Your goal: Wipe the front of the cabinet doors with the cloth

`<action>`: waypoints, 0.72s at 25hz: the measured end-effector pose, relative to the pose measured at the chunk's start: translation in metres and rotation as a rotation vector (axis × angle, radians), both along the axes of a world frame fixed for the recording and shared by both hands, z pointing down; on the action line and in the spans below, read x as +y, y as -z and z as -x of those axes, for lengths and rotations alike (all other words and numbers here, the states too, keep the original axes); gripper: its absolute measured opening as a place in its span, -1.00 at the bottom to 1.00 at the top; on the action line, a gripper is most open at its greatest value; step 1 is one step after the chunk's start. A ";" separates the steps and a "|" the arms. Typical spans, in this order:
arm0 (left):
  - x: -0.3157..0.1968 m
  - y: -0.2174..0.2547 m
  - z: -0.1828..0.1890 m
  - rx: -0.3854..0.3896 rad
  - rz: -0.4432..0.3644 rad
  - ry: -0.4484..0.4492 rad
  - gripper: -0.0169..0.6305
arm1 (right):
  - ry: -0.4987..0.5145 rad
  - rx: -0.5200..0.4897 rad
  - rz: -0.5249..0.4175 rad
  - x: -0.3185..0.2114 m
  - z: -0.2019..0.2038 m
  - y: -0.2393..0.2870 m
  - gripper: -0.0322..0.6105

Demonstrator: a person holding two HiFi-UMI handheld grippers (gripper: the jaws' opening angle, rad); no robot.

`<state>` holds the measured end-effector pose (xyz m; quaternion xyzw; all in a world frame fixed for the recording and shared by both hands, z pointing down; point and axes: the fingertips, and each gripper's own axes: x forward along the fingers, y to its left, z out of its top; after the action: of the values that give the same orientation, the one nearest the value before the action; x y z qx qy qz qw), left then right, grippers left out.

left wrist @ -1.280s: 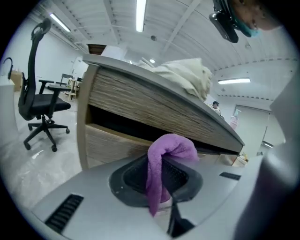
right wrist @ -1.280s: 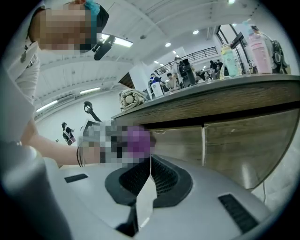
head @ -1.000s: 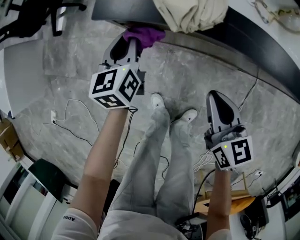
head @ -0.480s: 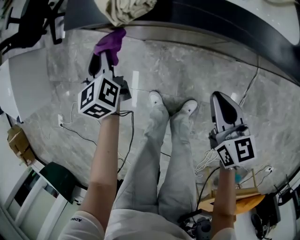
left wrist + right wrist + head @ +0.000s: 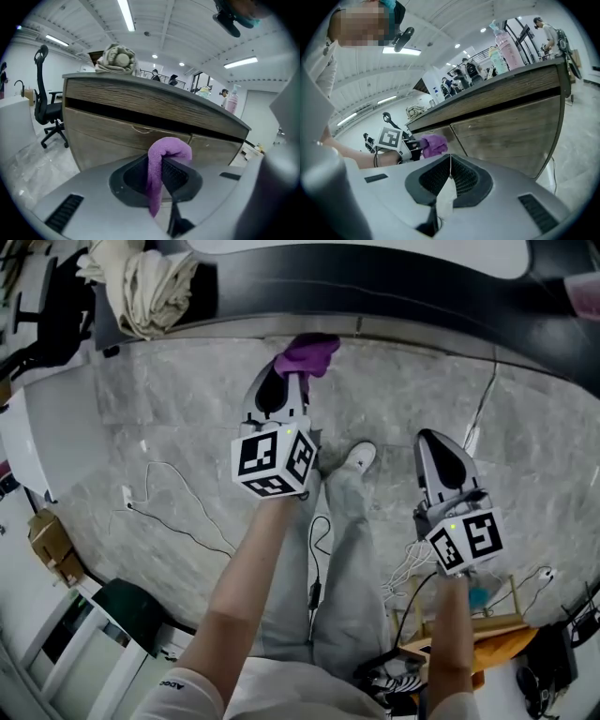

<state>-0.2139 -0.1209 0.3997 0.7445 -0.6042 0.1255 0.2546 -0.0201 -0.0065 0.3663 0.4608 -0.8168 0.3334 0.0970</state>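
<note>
The left gripper (image 5: 284, 390) sits in the upper middle of the head view, its jaws closed on a purple cloth (image 5: 307, 352) that bunches above the tips and pokes toward the dark cabinet (image 5: 394, 292) running across the top of the frame. In the left gripper view, the cloth (image 5: 161, 157) loops up from between the jaws at lower centre and hangs down in a strip, with the wooden door (image 5: 112, 133) filling the middle of the frame behind it; whether the cloth touches the wood cannot be told. The right gripper (image 5: 439, 444) is held at the right of the head view, well apart from the left one, over the grey floor (image 5: 169, 418). In its own view the jaws are pressed together at lower centre with nothing between them (image 5: 450, 164), and the cabinet front (image 5: 506, 126) spans the right half. At the left of that view the left gripper (image 5: 401, 143) holds the cloth (image 5: 433, 144) right up by a door. A beige bundle (image 5: 141, 282) lies on the cabinet top at the upper left of the head view, and cables (image 5: 178, 521) trail over the floor at left.
</note>
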 end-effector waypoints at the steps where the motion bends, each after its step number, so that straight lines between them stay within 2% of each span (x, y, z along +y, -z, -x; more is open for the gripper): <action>1: -0.004 -0.002 -0.014 0.011 -0.001 -0.012 -0.77 | 0.000 -0.006 0.002 0.001 -0.002 -0.001 -0.81; 5: -0.017 -0.022 -0.051 0.027 0.015 -0.059 -0.77 | 0.002 -0.035 0.014 0.008 0.001 -0.012 -0.81; 9: -0.026 -0.050 -0.064 0.052 0.069 -0.089 -0.77 | -0.002 -0.047 0.034 0.014 0.007 -0.027 -0.81; 13: -0.038 -0.059 -0.048 0.062 0.071 -0.078 -0.77 | 0.004 -0.021 0.042 0.015 0.014 -0.034 -0.81; 18: -0.049 -0.059 0.002 0.076 0.072 -0.071 -0.77 | -0.024 0.024 0.040 0.008 0.035 -0.036 -0.81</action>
<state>-0.2154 -0.1703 0.4587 0.7601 -0.5624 0.1276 0.2995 -0.0554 0.0012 0.4026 0.4725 -0.8030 0.3454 0.1121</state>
